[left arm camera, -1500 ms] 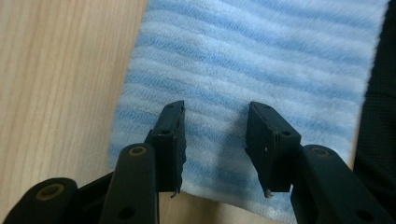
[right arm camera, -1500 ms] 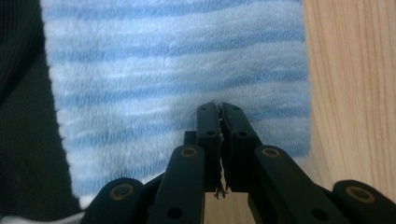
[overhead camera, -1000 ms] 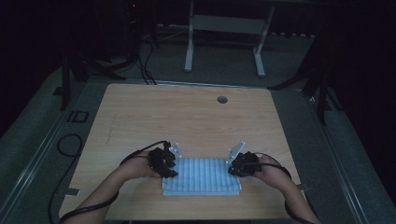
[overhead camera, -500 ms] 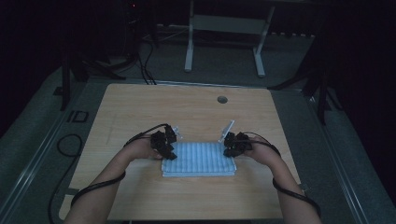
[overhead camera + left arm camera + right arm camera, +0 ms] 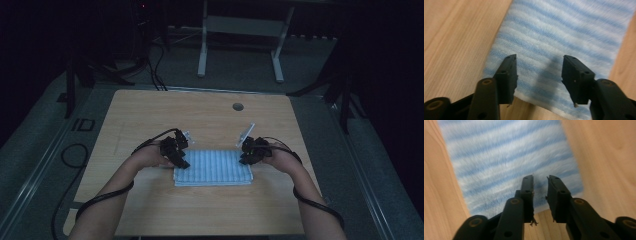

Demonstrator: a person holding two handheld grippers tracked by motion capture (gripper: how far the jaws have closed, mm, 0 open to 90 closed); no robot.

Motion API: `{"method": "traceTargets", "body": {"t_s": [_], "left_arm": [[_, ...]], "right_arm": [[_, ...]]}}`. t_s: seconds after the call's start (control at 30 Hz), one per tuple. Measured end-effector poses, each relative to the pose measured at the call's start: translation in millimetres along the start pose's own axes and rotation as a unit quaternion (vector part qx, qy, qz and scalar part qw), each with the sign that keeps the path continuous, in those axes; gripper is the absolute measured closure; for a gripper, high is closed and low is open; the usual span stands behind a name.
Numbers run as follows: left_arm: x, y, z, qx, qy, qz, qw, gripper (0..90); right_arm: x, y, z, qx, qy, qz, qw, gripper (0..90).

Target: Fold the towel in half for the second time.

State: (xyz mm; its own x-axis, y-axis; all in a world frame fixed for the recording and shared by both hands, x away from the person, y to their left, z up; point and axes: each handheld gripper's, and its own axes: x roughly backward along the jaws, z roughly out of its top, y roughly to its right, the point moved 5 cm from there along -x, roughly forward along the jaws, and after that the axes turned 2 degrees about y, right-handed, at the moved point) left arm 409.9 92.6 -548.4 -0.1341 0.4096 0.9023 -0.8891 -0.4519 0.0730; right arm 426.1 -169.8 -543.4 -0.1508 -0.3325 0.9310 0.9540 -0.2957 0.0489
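Tabletop (image 5: 200,115): we are looking at a pale wooden tabletop with a small round grommet hole (image 5: 238,106) near its far edge; the rest of its surface is lying bare.

Folded cloth (image 5: 212,167): the blue-and-white striped cloth is lying flat near the front middle of the tabletop as a neat folded rectangle, between our two hands. A second ago it was sitting a little closer to us, with both tongs at its short ends; now it is resting slightly farther in and squared up.

Left tongs (image 5: 179,156): these are hovering over the cloth's left end. In the left gripper view the left tongs (image 5: 538,75) are standing well apart, having just been opening, with striped fabric lying beneath the gap but nothing pinched between the pads.

Right tongs (image 5: 248,155): these are hanging over the cloth's right end. In the right gripper view the right tongs (image 5: 540,192) are showing a narrow gap, having just been opening from nearly shut; a few loose threads are clinging to one pad, and no fabric is being gripped.

What this means: we are judging that both ends are being let go, so this fold is looking finished and the cloth is staying where it lies.

Containers: we are seeing no box, tray or basket on the tabletop, so nothing is being held in one.
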Motion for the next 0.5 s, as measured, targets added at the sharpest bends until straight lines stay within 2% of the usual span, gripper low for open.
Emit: {"method": "traceTargets", "body": {"t_s": [0.1, 0.13, 0.17, 0.23, 0.3, 0.37, 0.4, 0.5], "left_arm": [[8.8, -0.7, 0.9, 0.024, 0.028, 0.006, 0.9993, 35.8], [12.1, -0.1, -0.4, 0.028, 0.040, 0.001, 0.9988, 31.9], [13.2, 0.5, -1.2, 0.031, 0.043, -0.001, 0.9986, 26.4], [14.3, 2.5, -3.5, 0.035, 0.051, 0.004, 0.9981, 24.8], [14.5, 5.5, -6.3, 0.030, 0.056, 0.006, 0.9979, 19.6], [14.5, 7.5, -8.3, 0.034, 0.067, 0.007, 0.9971, 18.4], [14.6, 8.5, -9.1, 0.033, 0.077, 0.015, 0.9964, 16.4], [15.8, 11.5, -10.9, 0.038, 0.119, 0.027, 0.9918, 13.0]], "right_arm": [[10.5, -1.6, 3.2, -0.008, 0.044, -0.004, 0.9990, 57.2], [12.4, -2.3, 3.5, -0.009, 0.050, -0.006, 0.9987, 52.3], [14.6, -3.3, 4.3, -0.013, 0.061, -0.009, 0.9980, 45.0], [16.5, -5.7, 5.0, -0.015, 0.077, -0.008, 0.9969, 40.3], [17.9, -8.8, 4.8, -0.019, 0.092, 0.002, 0.9956, 28.9], [18.9, -12.5, 5.0, -0.021, 0.112, 0.008, 0.9934, 26.1], [19.1, -14.2, 5.0, -0.024, 0.121, 0.012, 0.9922, 21.6], [18.5, -18.8, 4.7, -0.036, 0.153, 0.002, 0.9875, 17.6]]}}
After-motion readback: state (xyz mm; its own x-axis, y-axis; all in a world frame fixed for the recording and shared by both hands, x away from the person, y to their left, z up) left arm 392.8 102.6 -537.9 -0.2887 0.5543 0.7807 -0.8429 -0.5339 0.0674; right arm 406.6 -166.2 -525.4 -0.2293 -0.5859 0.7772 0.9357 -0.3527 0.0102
